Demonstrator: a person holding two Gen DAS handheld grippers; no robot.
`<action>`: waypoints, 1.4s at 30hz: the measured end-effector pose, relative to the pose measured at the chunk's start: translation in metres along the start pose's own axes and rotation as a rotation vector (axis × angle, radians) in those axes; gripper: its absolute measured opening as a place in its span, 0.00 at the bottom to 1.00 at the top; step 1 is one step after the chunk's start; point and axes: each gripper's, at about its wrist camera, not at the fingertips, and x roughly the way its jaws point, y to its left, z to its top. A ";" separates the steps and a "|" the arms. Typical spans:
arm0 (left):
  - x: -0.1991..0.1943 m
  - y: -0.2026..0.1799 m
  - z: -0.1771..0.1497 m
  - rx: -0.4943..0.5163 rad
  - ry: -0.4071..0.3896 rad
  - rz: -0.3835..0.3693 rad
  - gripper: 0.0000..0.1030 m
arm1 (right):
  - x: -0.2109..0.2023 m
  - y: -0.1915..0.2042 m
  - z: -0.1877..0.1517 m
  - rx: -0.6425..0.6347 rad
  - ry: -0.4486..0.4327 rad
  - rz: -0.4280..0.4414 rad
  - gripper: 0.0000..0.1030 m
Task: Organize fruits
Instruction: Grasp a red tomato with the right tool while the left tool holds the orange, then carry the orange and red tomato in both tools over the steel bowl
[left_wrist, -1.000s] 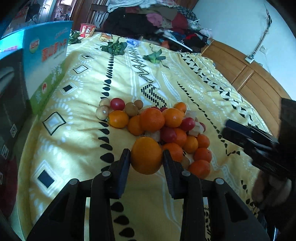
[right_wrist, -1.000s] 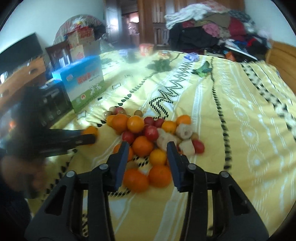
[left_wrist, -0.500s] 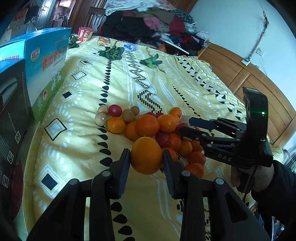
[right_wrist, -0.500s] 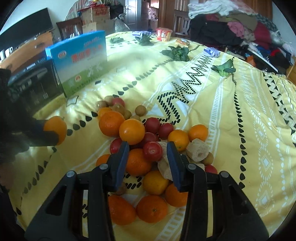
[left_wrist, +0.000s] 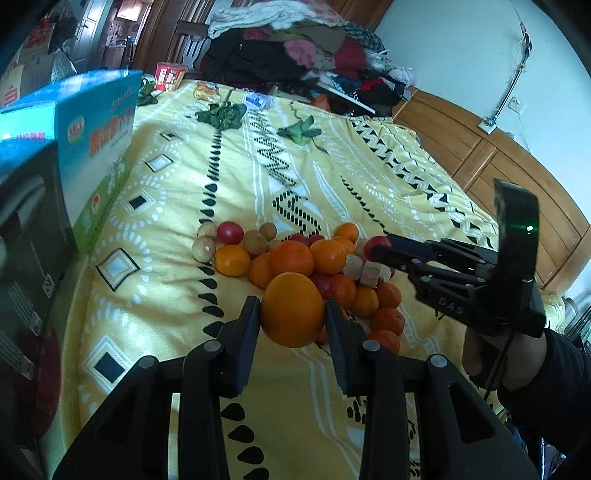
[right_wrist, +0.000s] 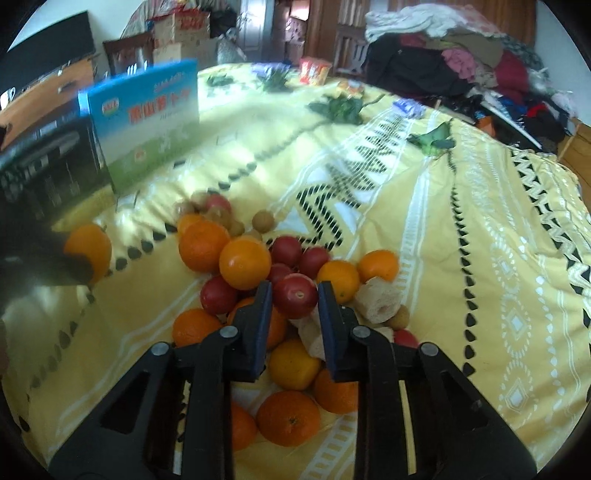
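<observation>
Moved: right gripper (right_wrist: 294, 297) has come forward into the fruit pile (left_wrist: 325, 266), and its jaws have just been closing, with a red fruit (right_wrist: 295, 301) between them.
Left gripper (left_wrist: 291, 314): squeezes one big orange (left_wrist: 293, 309), held up just in front of the pile.
Right gripper now: closed tight on the one red fruit, on top of the pile.
Pile: lies on the yellow blanket (left_wrist: 177, 295); many oranges, some red fruits, a few small brown ones; I cannot count them all.
Boxes: one blue box (left_wrist: 92, 147) and one black box (left_wrist: 26, 240) on the left.
</observation>
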 end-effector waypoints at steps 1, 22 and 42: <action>-0.006 0.000 0.002 0.002 -0.012 0.000 0.35 | -0.007 0.001 0.004 0.008 -0.016 0.002 0.25; -0.273 0.135 -0.025 -0.216 -0.334 0.359 0.35 | -0.093 0.230 0.126 -0.109 -0.259 0.430 0.25; -0.308 0.242 -0.102 -0.439 -0.223 0.489 0.35 | -0.042 0.379 0.087 -0.219 0.027 0.614 0.25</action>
